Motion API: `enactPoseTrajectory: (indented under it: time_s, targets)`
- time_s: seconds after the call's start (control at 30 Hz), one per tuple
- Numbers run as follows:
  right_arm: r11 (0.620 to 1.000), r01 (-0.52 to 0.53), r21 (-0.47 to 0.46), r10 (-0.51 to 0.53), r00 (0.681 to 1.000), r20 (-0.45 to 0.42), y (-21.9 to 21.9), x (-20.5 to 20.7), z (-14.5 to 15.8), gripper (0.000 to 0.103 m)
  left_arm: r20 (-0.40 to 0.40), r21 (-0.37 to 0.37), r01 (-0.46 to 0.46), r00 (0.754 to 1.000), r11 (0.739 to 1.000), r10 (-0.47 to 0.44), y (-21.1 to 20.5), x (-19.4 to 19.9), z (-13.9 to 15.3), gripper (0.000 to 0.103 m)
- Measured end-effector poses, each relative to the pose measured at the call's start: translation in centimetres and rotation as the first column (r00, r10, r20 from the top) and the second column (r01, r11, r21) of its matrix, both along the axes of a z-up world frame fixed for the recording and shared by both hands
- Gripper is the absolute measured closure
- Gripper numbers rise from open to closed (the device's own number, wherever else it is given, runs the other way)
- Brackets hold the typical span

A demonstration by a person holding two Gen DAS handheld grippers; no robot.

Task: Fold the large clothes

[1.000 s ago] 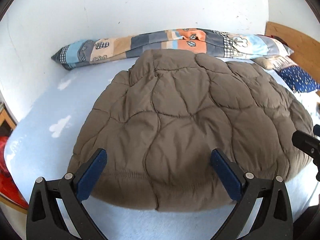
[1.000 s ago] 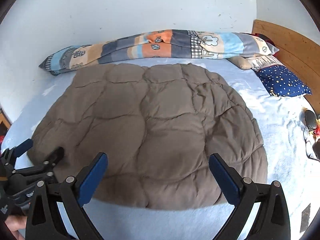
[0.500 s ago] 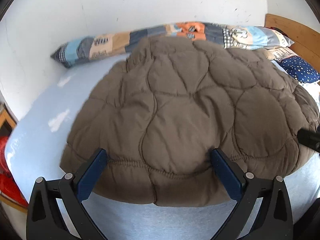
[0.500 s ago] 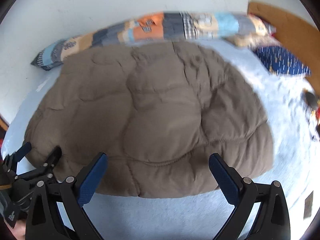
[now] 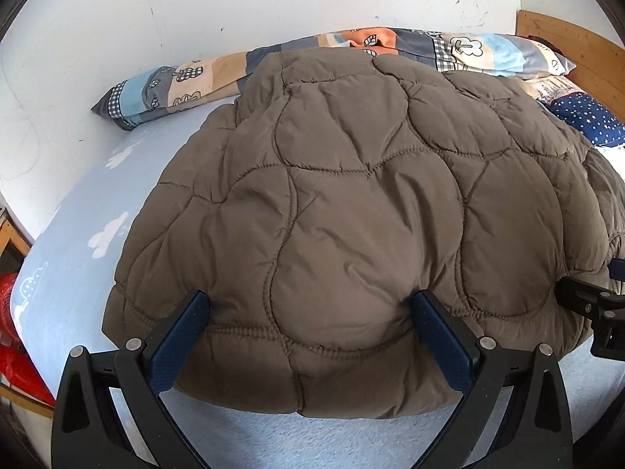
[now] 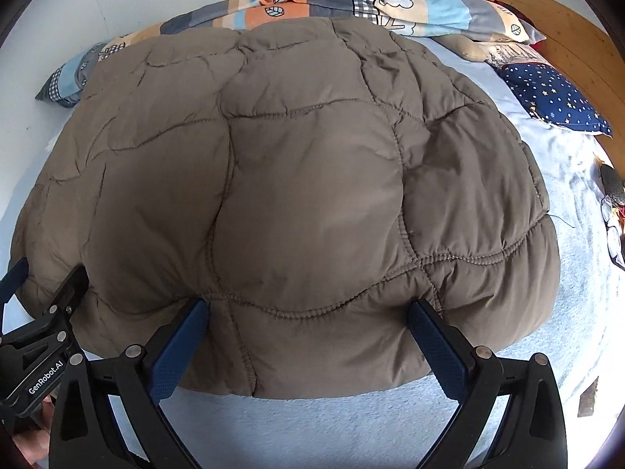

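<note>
A brown quilted puffer jacket (image 5: 351, 215) lies spread on the light blue bed; it also fills the right wrist view (image 6: 293, 179). My left gripper (image 5: 308, 312) is open, its blue-padded fingers straddling the jacket's near hem toward its left side. My right gripper (image 6: 308, 312) is open in the same way at the near hem toward the right side. Each gripper shows at the edge of the other view: the right one (image 5: 590, 308), the left one (image 6: 43, 312). Neither holds fabric.
A long patchwork pillow (image 5: 461, 47) lies along the white wall behind the jacket. A navy starred pillow (image 6: 547, 93) and a wooden headboard (image 6: 554, 19) are at the right. Small items (image 6: 613, 203) lie on the sheet at far right. Red bag (image 5: 15, 351) beside the bed, left.
Both grippers have moved forward and down to the jacket's near hem, which now sits between their open fingers. The jacket itself has not moved.
</note>
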State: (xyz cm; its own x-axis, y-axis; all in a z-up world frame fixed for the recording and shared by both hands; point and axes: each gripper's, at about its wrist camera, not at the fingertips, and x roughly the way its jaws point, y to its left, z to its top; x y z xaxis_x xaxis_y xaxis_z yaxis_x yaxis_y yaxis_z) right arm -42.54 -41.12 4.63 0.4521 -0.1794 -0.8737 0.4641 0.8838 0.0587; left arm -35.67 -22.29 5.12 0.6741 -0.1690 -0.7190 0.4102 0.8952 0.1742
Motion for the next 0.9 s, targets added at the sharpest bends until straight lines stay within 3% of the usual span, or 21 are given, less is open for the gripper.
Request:
enactPoseTrajectory:
  time_s: [0.67,0.77,0.9]
  targets:
    - [1.0,-0.007,-0.025,0.008,1.0,0.016,1.1,-0.2,-1.1,0.0,-0.011,-0.007,0.015,1.0,1.0,-0.015,0.1,0.2,-0.8,0.0]
    - [1.0,-0.011,-0.016,0.012,0.998,0.054,0.7,-1.1,-0.1,0.0,-0.024,-0.027,0.013,1.0,1.0,-0.013,0.4,0.4,-0.5,0.0]
    - [0.997,0.015,-0.074,-0.007,0.994,0.106,1.1,-3.9,2.2,0.0,-0.044,-0.073,0.009,0.999,0.997,-0.012,1.3,0.2,0.3,0.0]
